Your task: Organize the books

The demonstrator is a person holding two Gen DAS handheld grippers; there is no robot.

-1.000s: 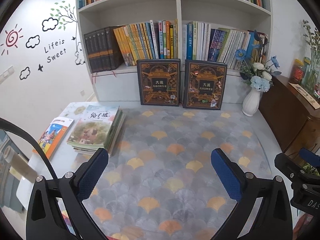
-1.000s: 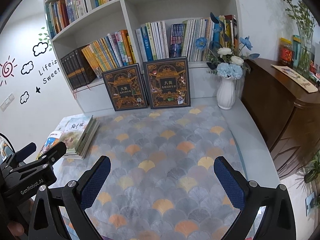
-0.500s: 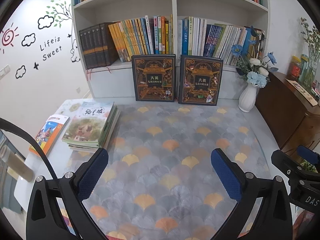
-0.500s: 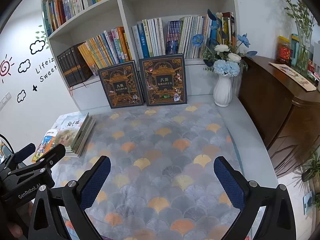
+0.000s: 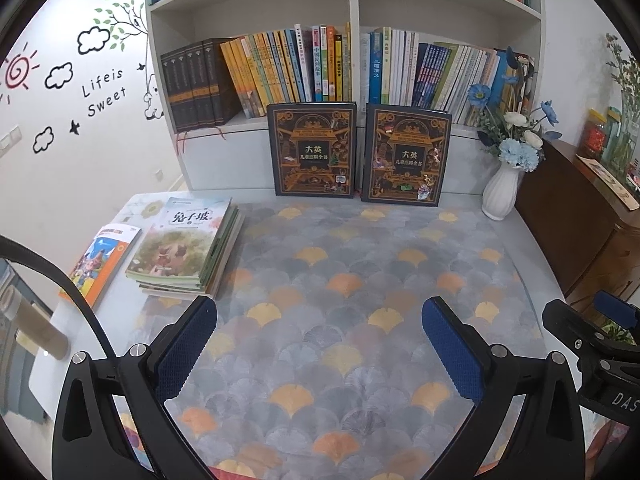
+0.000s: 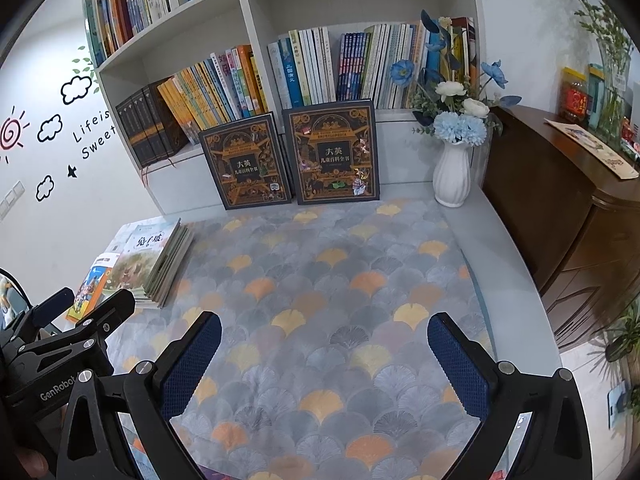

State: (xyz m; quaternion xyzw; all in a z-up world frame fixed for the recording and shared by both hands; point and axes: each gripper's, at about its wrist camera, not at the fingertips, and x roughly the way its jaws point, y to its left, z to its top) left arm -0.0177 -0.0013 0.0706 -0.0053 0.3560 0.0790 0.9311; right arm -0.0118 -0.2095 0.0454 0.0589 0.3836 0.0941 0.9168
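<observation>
Left wrist view: left gripper (image 5: 318, 344) with jaws wide apart, empty, above the patterned tablecloth (image 5: 360, 280). Stack of books (image 5: 186, 248) flat on the table, ahead and to the left, just beyond the left finger; long axis pointing away toward the bookshelf (image 5: 352, 56). Orange book (image 5: 102, 258) flat just beside the stack, farther left. Two dark books (image 5: 312, 150) upright against the shelf, straight ahead, well apart from both tools.

Right wrist view: right gripper (image 6: 324, 354) likewise spread and empty; stack (image 6: 160, 262) far to its left, past the left gripper. Left gripper judged nearer to the stack, so likely first to reach.
</observation>
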